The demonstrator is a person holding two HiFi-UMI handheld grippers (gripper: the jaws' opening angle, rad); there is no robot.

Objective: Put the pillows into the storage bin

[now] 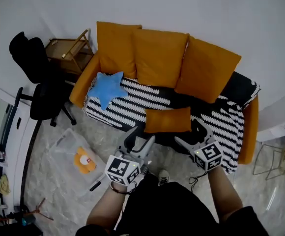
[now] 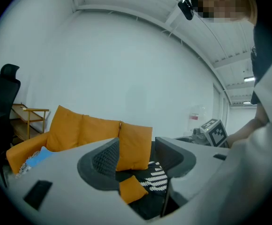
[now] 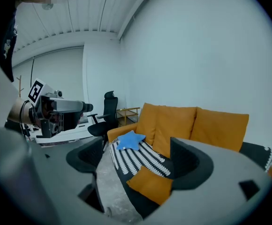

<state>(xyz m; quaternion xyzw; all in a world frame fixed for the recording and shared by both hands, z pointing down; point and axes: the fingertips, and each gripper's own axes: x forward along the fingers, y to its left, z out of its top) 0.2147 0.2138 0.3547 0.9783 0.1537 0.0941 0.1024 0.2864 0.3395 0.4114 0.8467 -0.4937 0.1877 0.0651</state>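
Note:
A small orange pillow (image 1: 167, 120) lies at the front of the sofa seat on a black-and-white striped throw (image 1: 137, 98). A blue star pillow (image 1: 105, 88) rests at the sofa's left end. The clear storage bin (image 1: 64, 149) stands on the floor at the left with an orange plush item (image 1: 85, 161) inside. My left gripper (image 1: 138, 137) and right gripper (image 1: 192, 134) hover just before the sofa's front edge, both open and empty. The left gripper view frames the small orange pillow (image 2: 131, 189) between open jaws (image 2: 138, 161). It also shows below the right gripper (image 3: 138, 161), with the star pillow (image 3: 130, 139) beyond.
Three large orange back cushions (image 1: 159, 58) lean on the sofa. A black office chair (image 1: 39, 82) and a wooden side table (image 1: 69, 50) stand left of it. A white table and wire rack (image 1: 280, 127) stand at the right. The floor is pale marble-patterned tile.

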